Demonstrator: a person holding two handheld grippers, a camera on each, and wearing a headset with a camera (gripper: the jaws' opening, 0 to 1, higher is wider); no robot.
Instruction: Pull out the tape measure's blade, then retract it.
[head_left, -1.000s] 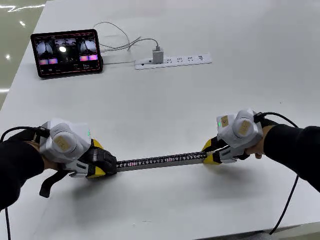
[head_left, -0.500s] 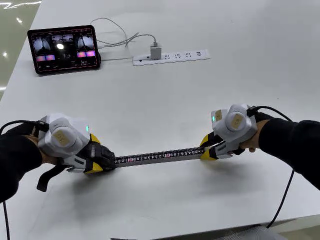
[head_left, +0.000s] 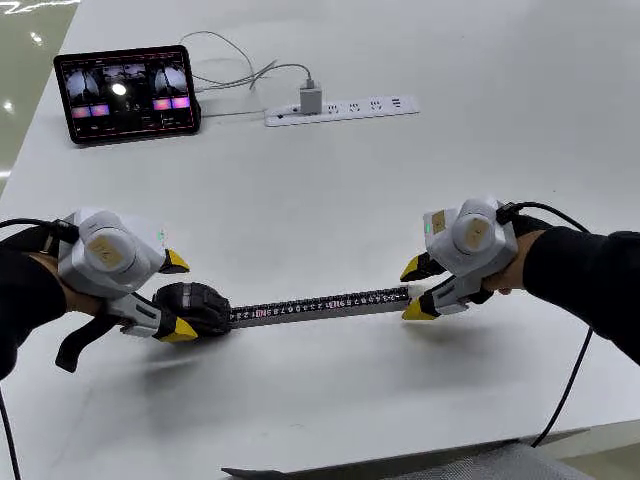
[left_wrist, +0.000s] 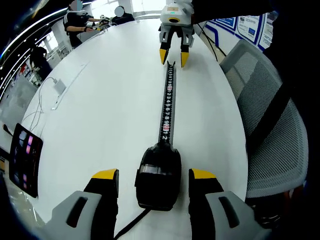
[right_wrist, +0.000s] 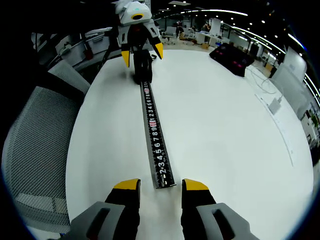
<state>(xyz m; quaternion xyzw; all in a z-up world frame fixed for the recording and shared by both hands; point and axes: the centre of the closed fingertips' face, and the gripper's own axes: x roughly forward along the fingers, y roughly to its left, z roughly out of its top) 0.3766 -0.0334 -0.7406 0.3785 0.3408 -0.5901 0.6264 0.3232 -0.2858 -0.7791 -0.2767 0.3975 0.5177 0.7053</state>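
The black tape measure case (head_left: 195, 305) lies on the white table (head_left: 330, 200) with its blade (head_left: 320, 304) pulled out to the right and resting flat. My left gripper (head_left: 179, 296) stands open around the case (left_wrist: 159, 175), with a gap between the case and each yellow-tipped finger. My right gripper (head_left: 412, 290) is open at the blade's end. In the right gripper view the blade tip (right_wrist: 164, 184) lies between the spread fingers of that gripper (right_wrist: 161, 186), untouched. The blade (left_wrist: 167, 100) runs straight between the two grippers.
A tablet (head_left: 127, 93) with a lit screen sits at the far left, and a white power strip (head_left: 340, 108) with a charger and cables lies behind it. A grey mesh chair (left_wrist: 270, 125) stands at the table's near edge. Gripper cables trail off both sides.
Both grippers have opened: the left let go of the case, the right let go of the blade tip. The blade stays extended on the table.
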